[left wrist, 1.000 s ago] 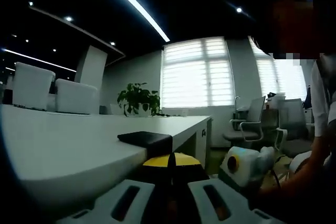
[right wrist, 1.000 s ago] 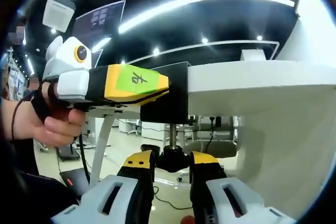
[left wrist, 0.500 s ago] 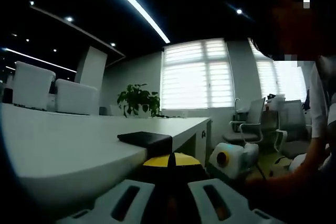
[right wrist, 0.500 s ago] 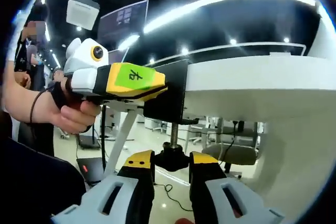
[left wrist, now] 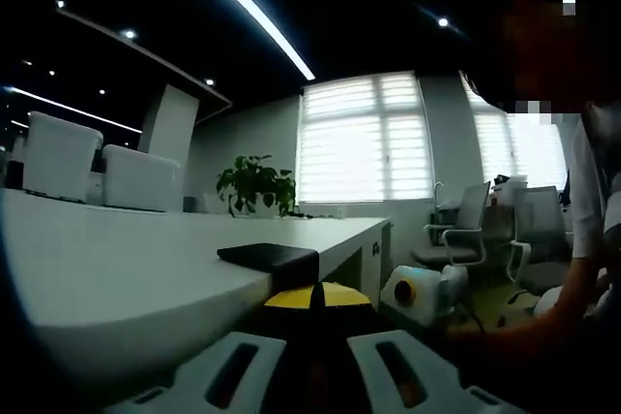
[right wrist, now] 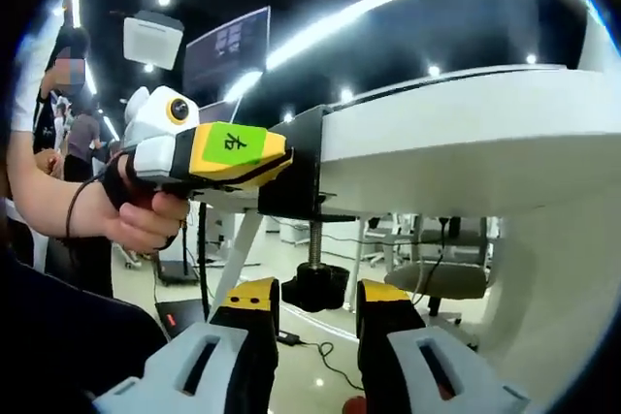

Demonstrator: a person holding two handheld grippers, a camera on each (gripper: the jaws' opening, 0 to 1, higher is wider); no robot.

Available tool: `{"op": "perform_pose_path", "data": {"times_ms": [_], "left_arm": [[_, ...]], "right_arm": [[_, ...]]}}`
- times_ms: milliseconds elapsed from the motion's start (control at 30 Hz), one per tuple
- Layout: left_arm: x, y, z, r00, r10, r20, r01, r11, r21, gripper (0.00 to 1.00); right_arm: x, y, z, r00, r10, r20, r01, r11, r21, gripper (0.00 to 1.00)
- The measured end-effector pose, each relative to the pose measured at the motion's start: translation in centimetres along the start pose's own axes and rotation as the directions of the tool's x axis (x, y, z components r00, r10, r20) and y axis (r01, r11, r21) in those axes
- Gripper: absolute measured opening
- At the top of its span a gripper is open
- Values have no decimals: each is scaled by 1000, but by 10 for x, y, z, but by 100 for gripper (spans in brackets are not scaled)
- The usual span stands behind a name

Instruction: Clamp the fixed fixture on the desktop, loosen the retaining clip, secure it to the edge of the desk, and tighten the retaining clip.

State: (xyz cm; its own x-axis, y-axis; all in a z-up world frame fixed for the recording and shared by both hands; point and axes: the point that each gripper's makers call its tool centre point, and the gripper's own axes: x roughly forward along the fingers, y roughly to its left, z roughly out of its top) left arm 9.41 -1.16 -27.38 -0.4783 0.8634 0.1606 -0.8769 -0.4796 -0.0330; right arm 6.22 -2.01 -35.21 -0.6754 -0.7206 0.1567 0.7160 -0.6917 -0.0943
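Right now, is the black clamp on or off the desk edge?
On: the clamp wraps the desk edge, its screw knob hanging below.

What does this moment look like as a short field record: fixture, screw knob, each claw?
fixture: black clamp seated on the white desk edge
screw knob: black knob below the desk, on a threaded rod
right claw: jaws open either side of the knob
left claw: shut on the clamp's side, held by a hand
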Motion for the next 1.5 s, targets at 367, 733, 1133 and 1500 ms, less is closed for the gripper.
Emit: {"op": "perform_pose_path", "data": {"times_ms": [367,733,1133,1500], "left_arm": [[0,1,1,1000,4,17,-4,1000,-9,1],[-1,-1,0,1000,5,16,-5,1000,-1,1],[-1,-1,1,1000,-2,11,2,1000,-13,1],[3,-3,-4,1000,-8,7,8,1000,-2,1]], "right_arm": [[7,1,6,958,-287,-18,283,951,-124,34],[7,-9,4,962,-274,-6,273,958,-89,23],[10,-2,2,1000,9,-29,-14,984,-177,24],[-9,-17,10,974,-225,-20,226,972,58,34]]}}
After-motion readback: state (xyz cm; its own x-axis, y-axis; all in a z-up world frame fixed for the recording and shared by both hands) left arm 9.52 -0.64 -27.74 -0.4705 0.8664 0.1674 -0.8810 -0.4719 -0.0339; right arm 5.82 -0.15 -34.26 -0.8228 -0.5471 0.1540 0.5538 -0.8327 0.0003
